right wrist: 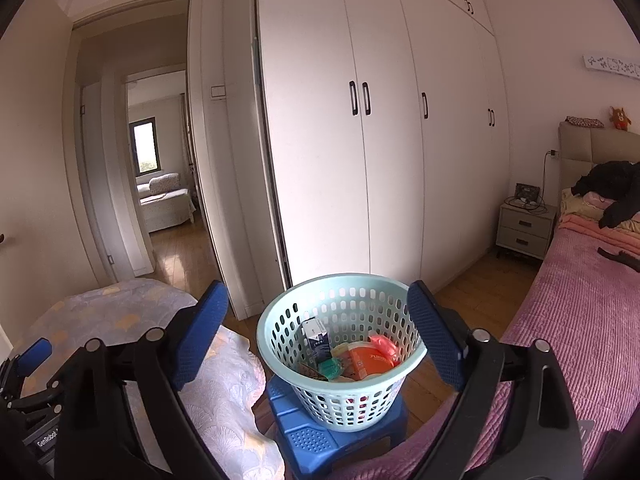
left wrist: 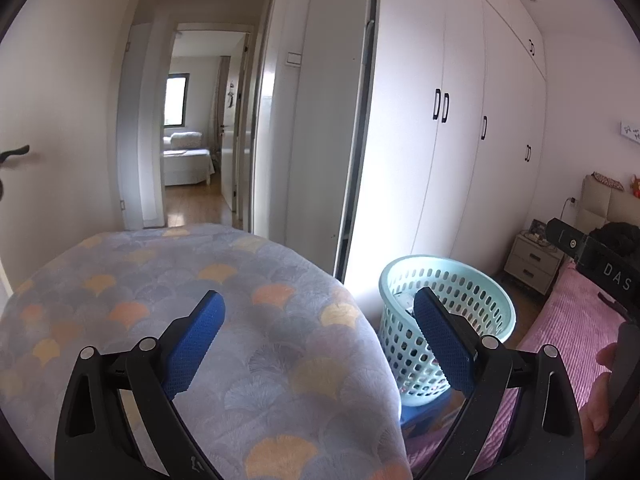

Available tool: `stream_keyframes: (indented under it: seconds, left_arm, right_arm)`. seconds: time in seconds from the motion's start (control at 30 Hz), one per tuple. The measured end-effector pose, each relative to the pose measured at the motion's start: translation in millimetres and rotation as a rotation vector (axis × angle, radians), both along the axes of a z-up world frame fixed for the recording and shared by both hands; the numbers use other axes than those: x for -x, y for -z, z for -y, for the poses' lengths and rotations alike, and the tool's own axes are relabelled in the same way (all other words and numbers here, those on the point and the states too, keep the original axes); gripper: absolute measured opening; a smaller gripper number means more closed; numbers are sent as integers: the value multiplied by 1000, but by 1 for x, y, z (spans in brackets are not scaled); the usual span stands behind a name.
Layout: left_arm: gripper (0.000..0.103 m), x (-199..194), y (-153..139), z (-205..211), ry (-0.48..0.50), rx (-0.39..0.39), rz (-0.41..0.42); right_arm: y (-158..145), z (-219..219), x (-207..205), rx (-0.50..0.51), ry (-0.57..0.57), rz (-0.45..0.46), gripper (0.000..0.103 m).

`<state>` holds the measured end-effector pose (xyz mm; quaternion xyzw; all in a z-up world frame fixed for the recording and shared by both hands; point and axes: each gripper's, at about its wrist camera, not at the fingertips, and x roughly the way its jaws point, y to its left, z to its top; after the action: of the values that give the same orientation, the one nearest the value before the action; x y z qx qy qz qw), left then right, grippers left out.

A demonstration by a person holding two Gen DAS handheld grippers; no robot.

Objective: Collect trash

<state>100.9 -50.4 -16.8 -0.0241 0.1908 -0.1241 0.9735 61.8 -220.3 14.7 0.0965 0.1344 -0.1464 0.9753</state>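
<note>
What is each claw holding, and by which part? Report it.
Nothing is held. The left claw and the right claw are both open with nothing between their fingers. The trash already lies in the basket.

The left wrist view sits low and close over a grey fan-patterned blanket [left wrist: 248, 344], facing the open doorway [left wrist: 200, 120] and white wardrobe doors [left wrist: 460, 140]. The right wrist view looks from further right (and slightly higher) down into the pale blue perforated plastic basket [right wrist: 344, 360]. Both share this basket [left wrist: 448, 312], the blanket [right wrist: 224, 392], wardrobe [right wrist: 380, 140], doorway [right wrist: 160, 160] and pink ribbed bedspread [left wrist: 568, 328] [right wrist: 580, 320].
</note>
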Motion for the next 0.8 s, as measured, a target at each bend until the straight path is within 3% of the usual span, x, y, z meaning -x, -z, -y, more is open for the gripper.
stream_keyframes:
  seconds: [0.8]
  left_arm:
    - [93,37,-16,4,-29,-40,49]
  right_arm:
    - [-14,2,38,-17,-12,19,88]
